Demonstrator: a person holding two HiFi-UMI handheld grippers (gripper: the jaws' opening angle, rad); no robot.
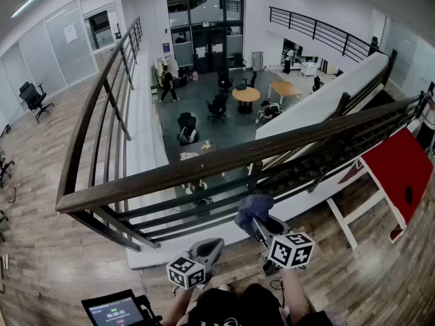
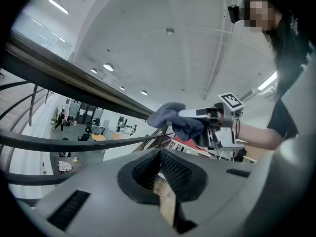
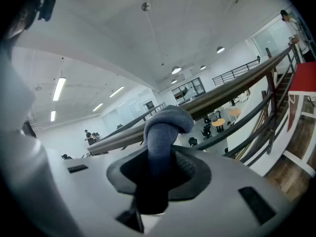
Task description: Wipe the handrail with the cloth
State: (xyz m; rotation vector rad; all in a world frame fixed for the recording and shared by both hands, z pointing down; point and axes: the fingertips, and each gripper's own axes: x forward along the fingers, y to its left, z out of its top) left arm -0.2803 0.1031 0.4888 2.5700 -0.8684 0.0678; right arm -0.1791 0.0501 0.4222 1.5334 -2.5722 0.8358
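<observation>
The brown wooden handrail runs across the head view from lower left to upper right, above dark metal bars. Just short of it, my right gripper is shut on a bunched blue-grey cloth. The cloth sits below and in front of the rail, apart from it. In the right gripper view the cloth stands up between the jaws of the right gripper, with the handrail behind. My left gripper hangs lower left of the right one, shut and holding nothing. The left gripper points at the handrail and the cloth.
Below the rail, curved metal bars guard a drop to a lower floor with a round table and chairs. A red panel on a white frame leans at the right. A small screen device sits at the bottom left. The floor is wood.
</observation>
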